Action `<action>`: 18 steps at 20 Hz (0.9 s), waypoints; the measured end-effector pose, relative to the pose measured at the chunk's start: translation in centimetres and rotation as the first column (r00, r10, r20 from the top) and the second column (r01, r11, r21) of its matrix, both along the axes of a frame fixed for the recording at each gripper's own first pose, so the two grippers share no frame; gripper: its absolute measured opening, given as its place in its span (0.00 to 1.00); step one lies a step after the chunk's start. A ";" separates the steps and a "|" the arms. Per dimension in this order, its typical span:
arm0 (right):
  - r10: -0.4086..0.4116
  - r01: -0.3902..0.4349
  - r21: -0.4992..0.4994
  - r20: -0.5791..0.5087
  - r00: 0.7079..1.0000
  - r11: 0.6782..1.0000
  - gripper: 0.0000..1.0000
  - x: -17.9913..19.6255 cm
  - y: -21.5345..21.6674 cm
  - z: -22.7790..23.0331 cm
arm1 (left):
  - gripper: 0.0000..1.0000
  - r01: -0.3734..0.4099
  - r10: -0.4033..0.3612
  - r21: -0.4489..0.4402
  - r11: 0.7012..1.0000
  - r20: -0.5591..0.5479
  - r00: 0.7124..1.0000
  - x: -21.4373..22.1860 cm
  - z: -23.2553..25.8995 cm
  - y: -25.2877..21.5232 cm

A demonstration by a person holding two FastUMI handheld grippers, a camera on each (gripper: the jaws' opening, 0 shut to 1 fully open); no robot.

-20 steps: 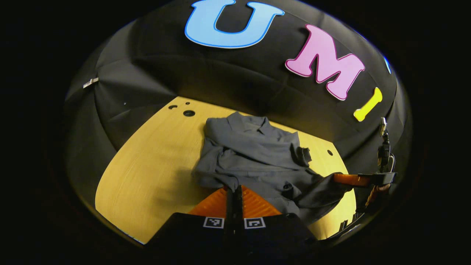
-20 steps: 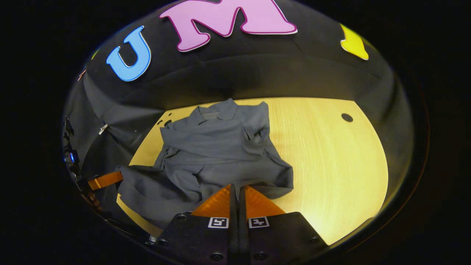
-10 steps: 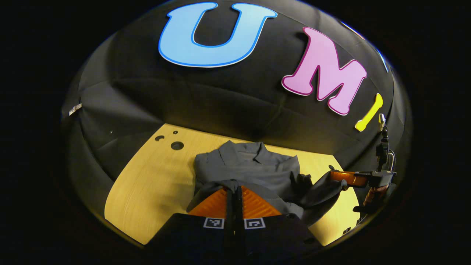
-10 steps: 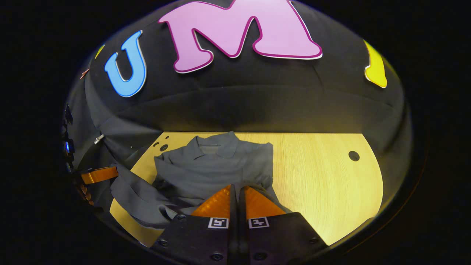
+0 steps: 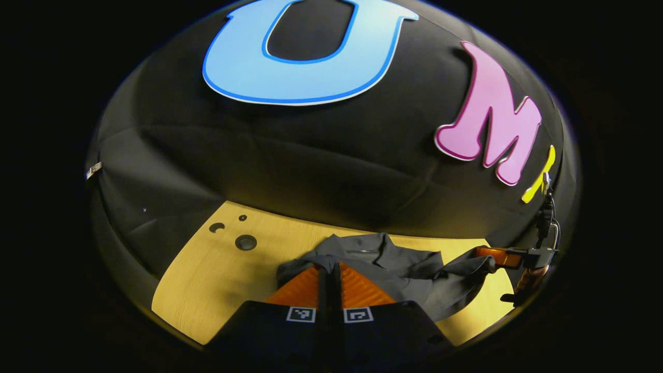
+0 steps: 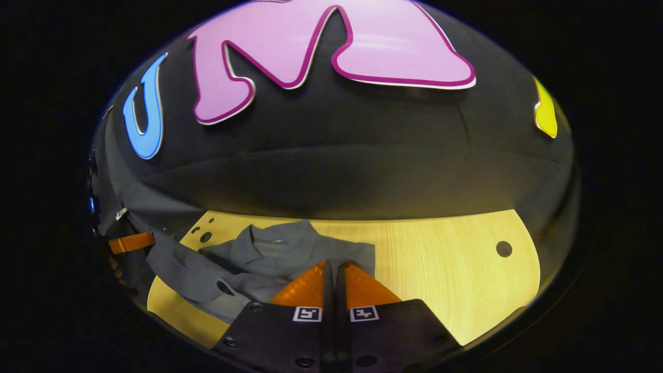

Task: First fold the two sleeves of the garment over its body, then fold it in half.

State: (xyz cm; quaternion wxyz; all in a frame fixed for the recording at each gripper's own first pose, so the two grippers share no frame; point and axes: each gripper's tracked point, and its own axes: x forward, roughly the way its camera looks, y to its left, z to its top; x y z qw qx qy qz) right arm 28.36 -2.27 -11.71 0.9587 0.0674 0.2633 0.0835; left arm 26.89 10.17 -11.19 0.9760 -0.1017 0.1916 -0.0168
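A grey collared shirt (image 5: 399, 261) lies on the yellow wooden table (image 5: 217, 280), its collar toward the black wall. My left gripper (image 5: 330, 266) is shut on a bunched corner of the shirt's near edge, held up over the body. In the right gripper view, my right gripper (image 6: 334, 264) is shut on the other corner of that edge, above the shirt (image 6: 274, 251). Each gripper also appears in the other's view: the right gripper (image 5: 494, 255) with cloth hanging from it, and the left gripper (image 6: 132, 242) likewise. The lifted cloth hides the folded sleeves.
Round holes (image 5: 245, 242) mark the table's far left corner, and one hole (image 6: 503, 248) sits on its right side. Bare tabletop (image 6: 445, 269) lies to the right of the shirt. The black wall stands close behind the collar.
Both grippers have carried the shirt's near edge forward and over its body toward the collar. The visible spread of shirt has shrunk and the wall is closer.
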 end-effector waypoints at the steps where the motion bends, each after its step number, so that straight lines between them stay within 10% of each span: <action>1: -0.004 0.004 0.001 0.011 1.000 1.000 0.05 1.1 0.2 0.0 | 0.05 -0.003 0.003 -0.004 1.000 -0.001 1.000 1.1 -0.4 0.3; 6: -0.002 0.004 -0.038 0.029 1.000 0.999 0.05 5.1 0.5 -1.8 | 0.05 -0.034 0.030 -0.127 0.991 -0.035 0.999 5.6 -3.6 1.6; 14: -0.024 0.025 -0.074 0.010 1.000 0.997 0.05 7.1 -1.2 -5.8 | 0.11 -0.058 0.057 -0.058 0.997 -0.026 0.998 9.3 -7.0 3.2; 18: 0.010 -0.003 -0.150 0.052 0.999 0.989 0.29 6.4 -1.4 -4.6 | 0.14 -0.088 0.088 -0.004 0.996 -0.041 0.995 9.0 -6.8 3.2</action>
